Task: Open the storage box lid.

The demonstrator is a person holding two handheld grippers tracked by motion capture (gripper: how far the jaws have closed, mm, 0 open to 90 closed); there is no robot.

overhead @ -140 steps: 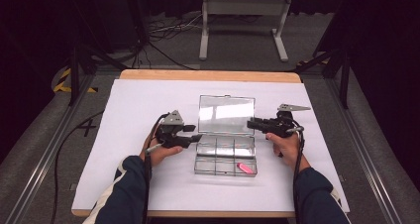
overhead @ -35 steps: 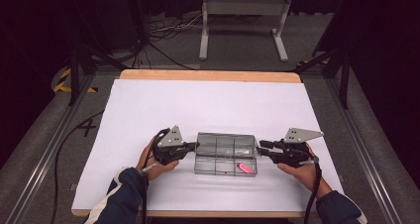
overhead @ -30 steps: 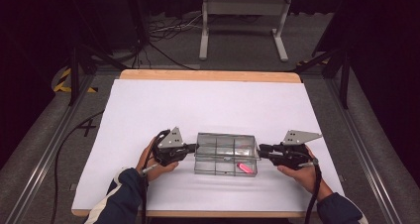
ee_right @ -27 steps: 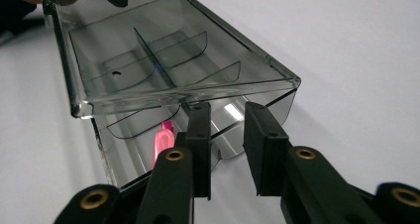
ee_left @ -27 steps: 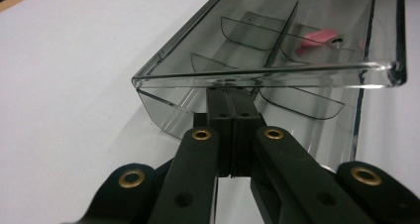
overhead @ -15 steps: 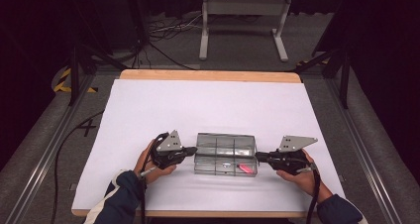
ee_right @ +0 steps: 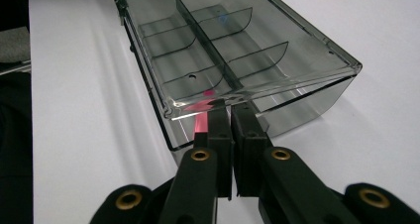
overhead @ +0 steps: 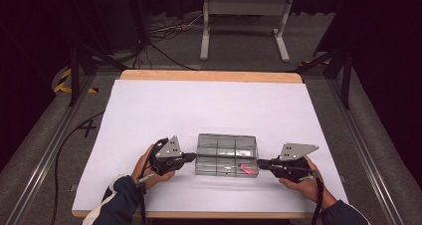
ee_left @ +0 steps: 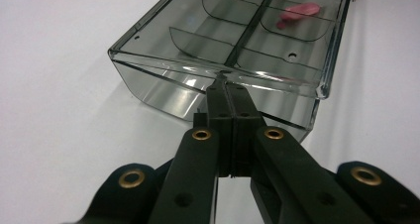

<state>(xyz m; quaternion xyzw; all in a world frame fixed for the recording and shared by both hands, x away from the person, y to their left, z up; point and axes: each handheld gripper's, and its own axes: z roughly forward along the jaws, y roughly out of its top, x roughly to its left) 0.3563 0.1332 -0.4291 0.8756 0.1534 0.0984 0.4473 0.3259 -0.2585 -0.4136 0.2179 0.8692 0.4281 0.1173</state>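
A clear plastic box (overhead: 227, 154) with divided compartments is lying lid-down-closed on the white table cover (overhead: 214, 110), near the person's edge, between the two hands. A small pink piece (overhead: 245, 168) is sitting inside the compartment at the box's front right corner.

The left gripper (overhead: 193, 158) is pointing at the box's left end; in the left gripper view (ee_left: 229, 85) its jaws are pressed together, their tips meeting the lid's edge at that end wall. The right gripper (overhead: 261, 163) is pointing at the right end; its jaws (ee_right: 232, 107) have just been closing and are standing nearly together, tips against the lid's rim, with nothing seen clamped between them.
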